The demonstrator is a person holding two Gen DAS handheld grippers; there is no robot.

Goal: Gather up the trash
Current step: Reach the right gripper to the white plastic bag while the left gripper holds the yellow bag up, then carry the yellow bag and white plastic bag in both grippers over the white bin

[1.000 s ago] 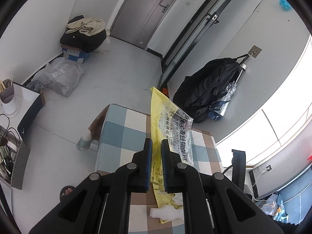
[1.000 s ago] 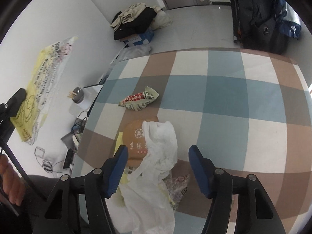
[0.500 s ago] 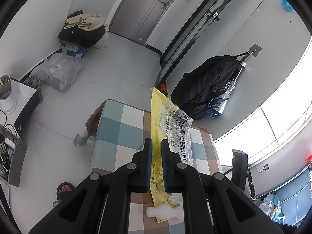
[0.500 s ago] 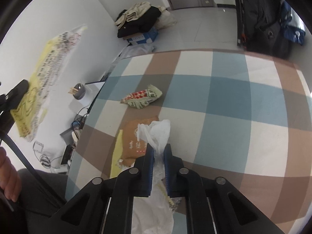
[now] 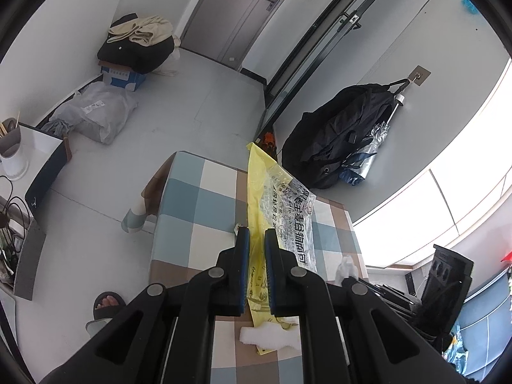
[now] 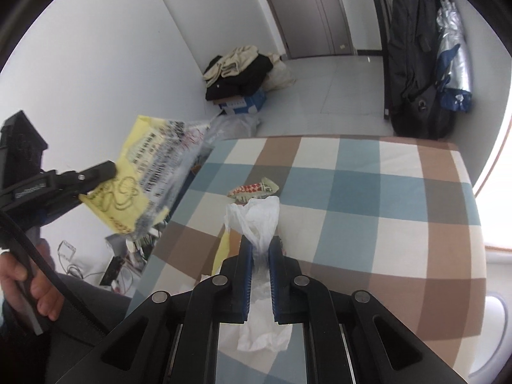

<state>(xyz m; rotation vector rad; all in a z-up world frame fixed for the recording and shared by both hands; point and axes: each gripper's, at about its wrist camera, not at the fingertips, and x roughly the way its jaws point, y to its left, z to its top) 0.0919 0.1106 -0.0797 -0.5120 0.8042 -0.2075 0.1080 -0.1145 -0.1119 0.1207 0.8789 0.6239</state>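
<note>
In the left wrist view, a yellow and clear printed plastic wrapper point(image 5: 279, 211) is clamped between the closed blue-padded fingers of the left gripper point(image 5: 256, 236) and held above the blue, brown and white checked tablecloth point(image 5: 198, 198).

In the right wrist view, a thin white plastic bag point(image 6: 256, 220) is pinched by the right gripper point(image 6: 260, 249), just above the cloth. A red-and-white crumpled snack wrapper point(image 6: 252, 189) is seen lying just beyond it.

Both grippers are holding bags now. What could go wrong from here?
1. The right gripper pinches only a thin twist of the white plastic bag; it may slip out.
2. The yellow bag in the left gripper hangs flat, so opening it to take trash may be difficult.
3. The red-and-white wrapper on the table could be forgotten.
</note>
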